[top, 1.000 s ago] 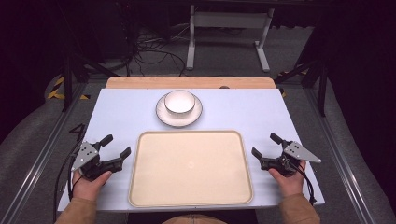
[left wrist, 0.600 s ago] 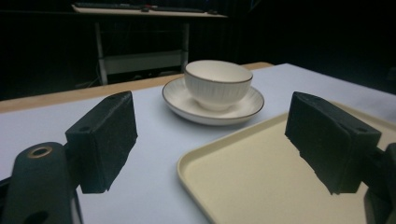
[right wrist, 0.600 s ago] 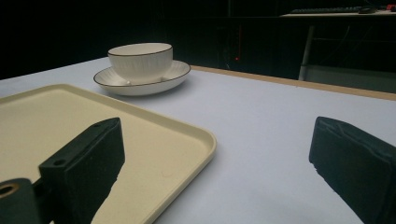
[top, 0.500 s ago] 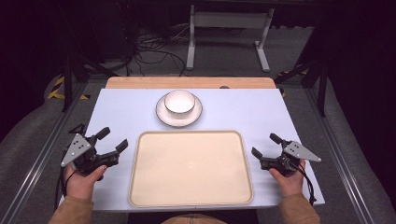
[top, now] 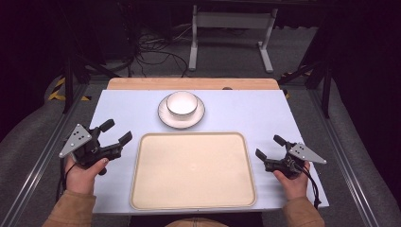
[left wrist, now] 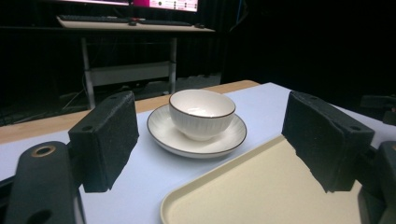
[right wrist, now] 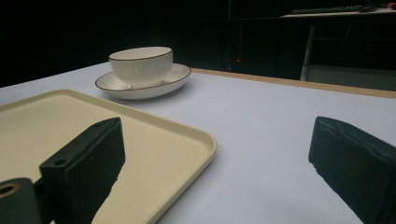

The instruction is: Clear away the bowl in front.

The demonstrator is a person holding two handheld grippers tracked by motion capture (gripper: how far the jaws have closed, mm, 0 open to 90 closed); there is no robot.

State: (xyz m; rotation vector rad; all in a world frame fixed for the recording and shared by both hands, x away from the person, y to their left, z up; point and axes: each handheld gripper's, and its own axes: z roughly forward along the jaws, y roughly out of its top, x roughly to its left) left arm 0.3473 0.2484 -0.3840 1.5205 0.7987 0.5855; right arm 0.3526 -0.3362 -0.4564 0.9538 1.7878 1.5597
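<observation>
Nothing is grasped yet: both tools sit wide open and empty, the left tool (top: 115,134) just beside the cream tray (top: 194,203), the right tool (top: 268,147) at its opposite edge. The white bowl (top: 182,103) rests on its saucer (top: 166,117) on the table (top: 246,113), beyond the tray. Judging by the left tool's aim, an approach is beginning; next comes reaching forward to the bowl.

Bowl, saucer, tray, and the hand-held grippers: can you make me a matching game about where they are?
Things:
1. bowl
2. saucer
3. tray
4. left hand-held gripper

Places:
A. under the bowl
B. left of the tray, jaws open
C. on the saucer
D. between the two hand-held grippers, empty

Pairs: 1-C, 2-A, 3-D, 4-B
</observation>
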